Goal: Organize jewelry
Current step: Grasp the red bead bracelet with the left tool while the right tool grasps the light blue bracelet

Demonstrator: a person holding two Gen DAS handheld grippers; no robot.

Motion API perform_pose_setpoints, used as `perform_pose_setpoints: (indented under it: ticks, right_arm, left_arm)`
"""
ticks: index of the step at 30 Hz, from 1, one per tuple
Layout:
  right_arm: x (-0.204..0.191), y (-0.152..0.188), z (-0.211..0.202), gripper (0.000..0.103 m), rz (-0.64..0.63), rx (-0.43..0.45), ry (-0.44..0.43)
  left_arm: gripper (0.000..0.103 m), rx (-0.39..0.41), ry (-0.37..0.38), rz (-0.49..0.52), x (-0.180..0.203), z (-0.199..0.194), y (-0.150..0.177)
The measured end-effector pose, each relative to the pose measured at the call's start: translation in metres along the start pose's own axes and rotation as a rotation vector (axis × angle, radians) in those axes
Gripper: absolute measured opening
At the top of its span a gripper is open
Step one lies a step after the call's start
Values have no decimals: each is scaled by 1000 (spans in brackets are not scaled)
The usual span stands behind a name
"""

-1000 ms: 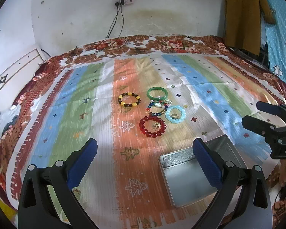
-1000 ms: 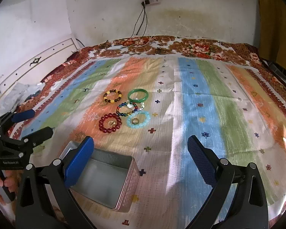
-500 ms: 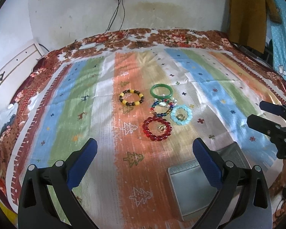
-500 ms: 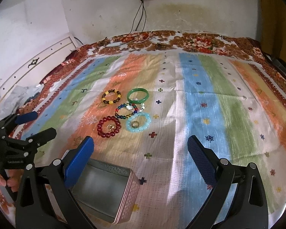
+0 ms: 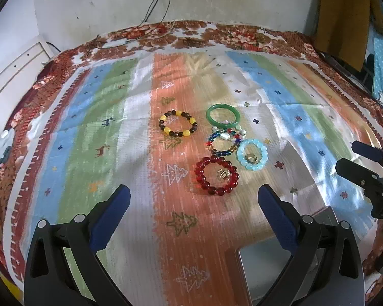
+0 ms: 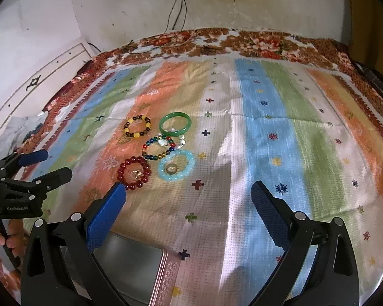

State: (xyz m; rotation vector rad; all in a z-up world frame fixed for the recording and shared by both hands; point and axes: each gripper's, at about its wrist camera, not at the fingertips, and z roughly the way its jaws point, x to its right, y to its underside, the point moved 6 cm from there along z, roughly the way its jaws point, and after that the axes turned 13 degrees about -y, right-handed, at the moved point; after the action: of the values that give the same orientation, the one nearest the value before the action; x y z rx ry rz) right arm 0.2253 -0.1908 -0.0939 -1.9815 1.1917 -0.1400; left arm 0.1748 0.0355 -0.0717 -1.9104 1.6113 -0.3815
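Approaching: both my tongs have moved forward over the bed since a second ago; the bracelet cluster now sits larger and nearer in both wrist views, and the tin has slipped to the bottom edge of each.
Left tongs [image 5: 192, 201]: wide open, empty, hovering short of the red bead bracelet [image 5: 216, 175], which lies between the fingertips' line of sight.
Right tongs [image 6: 189, 195]: wide open, empty, aimed right of the cluster, the pale blue bead bracelet [image 6: 176, 165] ahead and slightly left.
Jewelry position: red, pale blue, multicolour bead bracelet [image 5: 223, 142], green bangle [image 5: 223, 117] and yellow-brown bead bracelet [image 5: 178, 127] lie grouped mid-bed on the striped cloth [image 5: 89, 140]. A small gold piece rests inside the red ring, another inside the pale blue.
Contacts: multicolour strand touches the bangle and the pale blue ring; yellow-brown stands apart.
Receptacle: open metal tin [image 6: 132, 262] near me, empty as far as visible.
Meaning for task: I judge nothing sorted yet; first pick is imminent, red bracelet likeliest.
Clearance: open cloth left and right of the cluster; the tin's rim sits close under both tongs, so a return path needs lift.
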Motion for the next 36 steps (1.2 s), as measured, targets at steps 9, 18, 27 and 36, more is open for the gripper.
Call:
perform_pose_setpoints:
  ticks: [9,18,27,36]
  right_arm:
    - [7,-8,19,99,30,-50,-3]
    - [19,-14,45,99,73,-127,-5]
    - [27,-14,69,99,118,-212,-11]
    - [36,-17,97,99,128,-267,5]
  left_arm:
    - [98,-70,14,11,5,25,-8]
    - [97,-192,15,-7,2,57,-9]
    - [97,-284,71,-52,3,84,-13]
    - [97,-347,62,-60,4,111,-13]
